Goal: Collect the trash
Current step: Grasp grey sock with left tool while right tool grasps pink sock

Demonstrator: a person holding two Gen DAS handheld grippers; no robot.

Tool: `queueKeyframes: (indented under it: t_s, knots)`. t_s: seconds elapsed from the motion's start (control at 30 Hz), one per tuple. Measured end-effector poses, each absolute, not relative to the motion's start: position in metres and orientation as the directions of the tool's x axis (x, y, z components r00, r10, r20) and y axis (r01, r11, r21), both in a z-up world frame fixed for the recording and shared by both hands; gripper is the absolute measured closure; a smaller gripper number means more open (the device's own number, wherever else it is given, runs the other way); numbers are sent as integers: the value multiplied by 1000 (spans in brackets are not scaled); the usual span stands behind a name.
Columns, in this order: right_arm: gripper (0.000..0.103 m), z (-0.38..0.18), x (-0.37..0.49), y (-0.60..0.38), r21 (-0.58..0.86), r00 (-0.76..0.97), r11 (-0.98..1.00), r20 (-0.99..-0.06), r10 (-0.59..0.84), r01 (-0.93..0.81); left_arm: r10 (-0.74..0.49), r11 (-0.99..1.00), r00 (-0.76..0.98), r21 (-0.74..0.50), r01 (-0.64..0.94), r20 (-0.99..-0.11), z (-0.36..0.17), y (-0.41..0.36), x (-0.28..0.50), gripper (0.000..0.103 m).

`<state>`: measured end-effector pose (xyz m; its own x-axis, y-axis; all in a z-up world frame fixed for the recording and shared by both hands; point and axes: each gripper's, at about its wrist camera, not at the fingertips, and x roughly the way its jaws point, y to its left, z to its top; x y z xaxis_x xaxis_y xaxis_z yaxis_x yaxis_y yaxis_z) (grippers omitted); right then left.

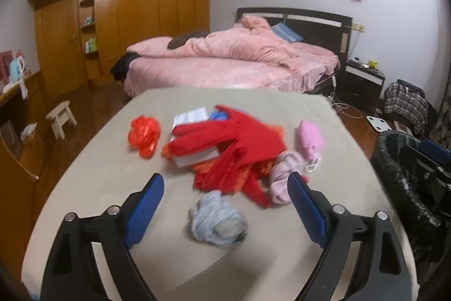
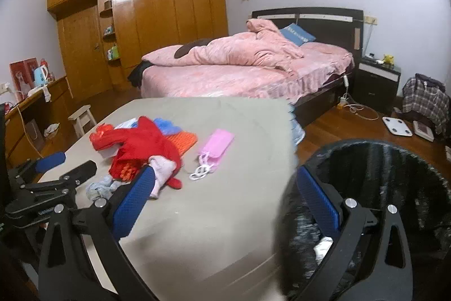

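A grey table (image 1: 112, 177) holds a crumpled light-blue wad (image 1: 218, 219), a crumpled red plastic piece (image 1: 143, 136), a red garment (image 1: 236, 148) over a white box (image 1: 194, 157), a pale pink cloth (image 1: 282, 174) and pink face masks (image 1: 308, 138). My left gripper (image 1: 225, 188) is open and empty, just above the light-blue wad. My right gripper (image 2: 225, 185) is open and empty, over the table's right edge beside a bin lined with a black bag (image 2: 380, 188). The left gripper also shows in the right wrist view (image 2: 59, 168). The masks (image 2: 215, 144) and red garment (image 2: 141, 145) show there too.
A bed with pink bedding (image 1: 225, 61) stands behind the table (image 2: 211, 216). A wooden wardrobe (image 1: 126, 13) fills the back left wall. A small stool (image 1: 60, 116) and a desk (image 1: 17, 114) stand left. A nightstand (image 1: 360, 81), a scale (image 1: 379, 124) and a plaid bag (image 1: 406, 103) are at right.
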<state>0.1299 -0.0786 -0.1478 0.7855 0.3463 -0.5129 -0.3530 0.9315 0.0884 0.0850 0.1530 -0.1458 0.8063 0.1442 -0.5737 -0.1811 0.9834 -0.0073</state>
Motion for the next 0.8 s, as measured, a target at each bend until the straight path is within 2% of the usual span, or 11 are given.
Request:
queueKeyframes:
  t_s: [0.4, 0.5, 0.57, 0.8]
  knots:
    - [5, -167, 146, -68, 65, 768, 934, -551, 328, -352, 113, 977, 719, -54, -206, -685, -182, 162, 104, 29]
    - [5, -171, 147, -61, 44, 764, 930, -557, 325, -364, 96, 976, 698, -70, -206, -710, -189, 166, 108, 38]
    - [5, -173, 147, -57, 25, 762, 927, -561, 323, -375, 86, 976, 684, -77, -204, -724, -193, 165, 110, 51]
    - [5, -176, 148, -47, 14, 753, 922, -572, 325, -388, 82, 971, 685, -97, -218, -724, -193, 171, 108, 58]
